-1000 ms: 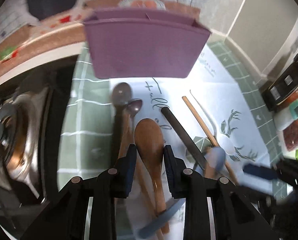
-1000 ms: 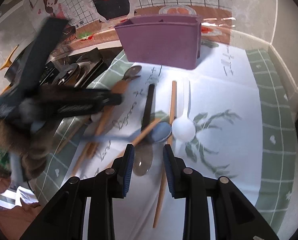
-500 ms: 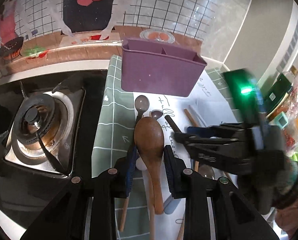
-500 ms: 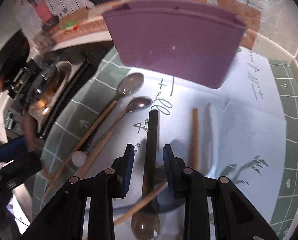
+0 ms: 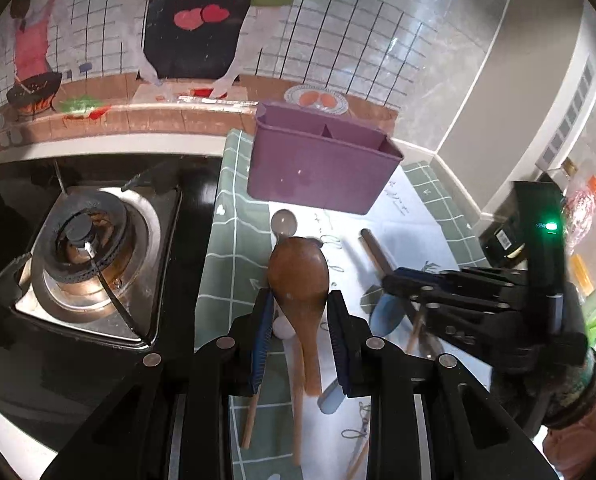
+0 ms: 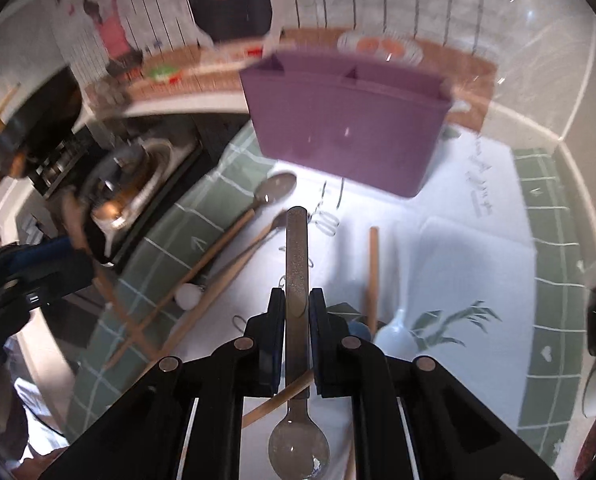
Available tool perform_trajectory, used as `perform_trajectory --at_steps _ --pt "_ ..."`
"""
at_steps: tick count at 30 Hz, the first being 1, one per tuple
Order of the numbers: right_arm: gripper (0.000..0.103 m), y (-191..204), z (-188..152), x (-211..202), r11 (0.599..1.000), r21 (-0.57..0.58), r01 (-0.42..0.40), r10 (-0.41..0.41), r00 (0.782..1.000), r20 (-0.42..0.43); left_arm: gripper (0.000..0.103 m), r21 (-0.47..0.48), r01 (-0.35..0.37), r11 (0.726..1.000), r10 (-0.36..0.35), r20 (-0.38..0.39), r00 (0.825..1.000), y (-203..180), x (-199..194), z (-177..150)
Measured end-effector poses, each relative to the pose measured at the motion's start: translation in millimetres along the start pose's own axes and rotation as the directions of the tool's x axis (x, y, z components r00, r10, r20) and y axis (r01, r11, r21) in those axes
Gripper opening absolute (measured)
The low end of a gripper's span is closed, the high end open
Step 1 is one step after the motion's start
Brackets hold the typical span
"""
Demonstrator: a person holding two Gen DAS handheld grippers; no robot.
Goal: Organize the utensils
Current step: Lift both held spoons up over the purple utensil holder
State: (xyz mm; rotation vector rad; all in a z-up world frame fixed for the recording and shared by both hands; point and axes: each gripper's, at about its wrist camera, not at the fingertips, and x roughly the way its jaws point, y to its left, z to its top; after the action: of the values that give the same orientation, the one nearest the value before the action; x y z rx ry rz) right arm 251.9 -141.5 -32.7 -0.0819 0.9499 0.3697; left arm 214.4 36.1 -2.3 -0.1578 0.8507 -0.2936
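Observation:
A purple utensil holder (image 5: pixel 321 162) with compartments stands at the back of the mat; it also shows in the right wrist view (image 6: pixel 345 136). My left gripper (image 5: pixel 299 308) is shut on a brown wooden spoon (image 5: pixel 299 280), bowl forward, lifted above the mat. My right gripper (image 6: pixel 296 308) is shut on a dark-handled metal spoon (image 6: pixel 296 264), handle pointing at the holder, bowl toward the camera. Several other spoons and chopsticks (image 6: pixel 371 272) lie on the mat, among them a white plastic spoon (image 6: pixel 393 336) and a wooden-handled metal spoon (image 6: pixel 276 188).
A gas stove burner (image 5: pixel 84 248) is left of the green checked mat (image 5: pixel 234 232). A white printed sheet (image 6: pixel 477 264) covers the mat's middle. Bottles and packets (image 5: pixel 577 208) stand at the right edge. A tiled wall with cartoon stickers is behind.
My right gripper closed on the dark-handled spoon and lifted it. My left gripper, holding the wooden spoon, rose and pulled back from the holder.

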Motion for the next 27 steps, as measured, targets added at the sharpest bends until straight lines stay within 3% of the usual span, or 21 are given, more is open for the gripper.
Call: perform_trajectory --at_steps 9,16,27 --pt "0.011 -2 9 -49 1.0 0.015 0.018 -0.02 0.993 0.114 0.028 0.056 0.02 0.998 -0.023 0.067 0.998 -15 -28 17" --pt "0.011 -4 25 -76 1.0 0.016 0.01 -0.014 0.974 0.226 0.028 0.107 0.024 0.994 -0.036 0.116 0.993 -28 -46 31" --pt "0.011 3 47 -100 0.999 -0.022 0.037 -0.028 0.95 0.31 0.028 0.101 0.023 0.995 -0.039 0.157 0.987 -22 -57 41"
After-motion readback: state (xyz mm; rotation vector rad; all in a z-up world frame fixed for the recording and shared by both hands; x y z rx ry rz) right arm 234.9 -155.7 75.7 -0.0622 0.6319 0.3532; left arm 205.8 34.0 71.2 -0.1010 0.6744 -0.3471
